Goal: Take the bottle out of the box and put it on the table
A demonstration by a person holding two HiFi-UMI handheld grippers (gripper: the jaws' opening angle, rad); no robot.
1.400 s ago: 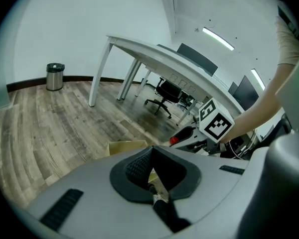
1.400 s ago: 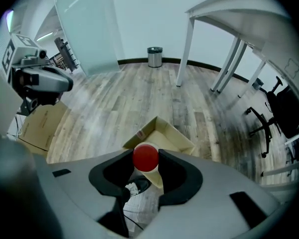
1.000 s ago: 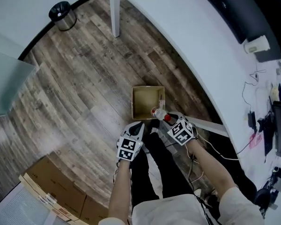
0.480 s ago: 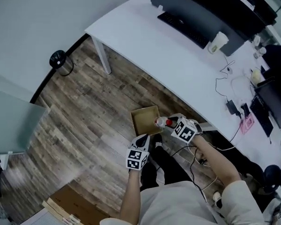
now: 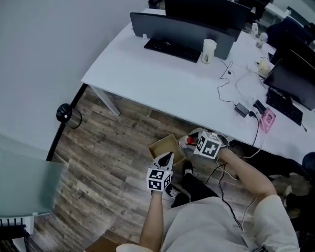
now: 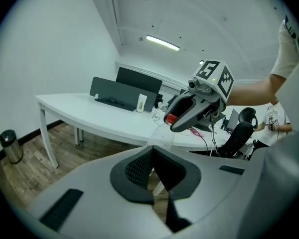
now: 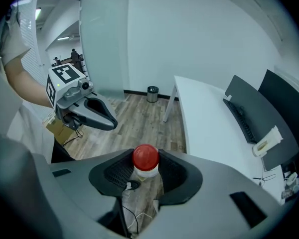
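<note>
Bottle (image 7: 145, 158): clear plastic body, red cap, held in the right gripper (image 7: 146, 176). In the right gripper view its fingers press on the neck just under the cap from both sides, and the body hangs below them. In the head view the bottle sits at lower centre of the frame, just right of the open cardboard box (image 5: 163, 147) on the wood floor and apparently clear of it; the near edge of the white bench (image 5: 163, 83) runs just above and to the right. The left gripper (image 6: 152, 166) has its fingers closed together on nothing; it sits lower left of the bottle in the head view. Handling estimate: light, smooth, thin-walled, so the body would likely dent or slip under a hard squeeze. The neck under the cap looks like the stiffest place to hold, and the cap's rim gives a stop against sliding. Fill level cannot be read. Hung from the neck, it may swing. Step in hand, by my reading: carry to a bare patch of bench, set down upright.
</note>
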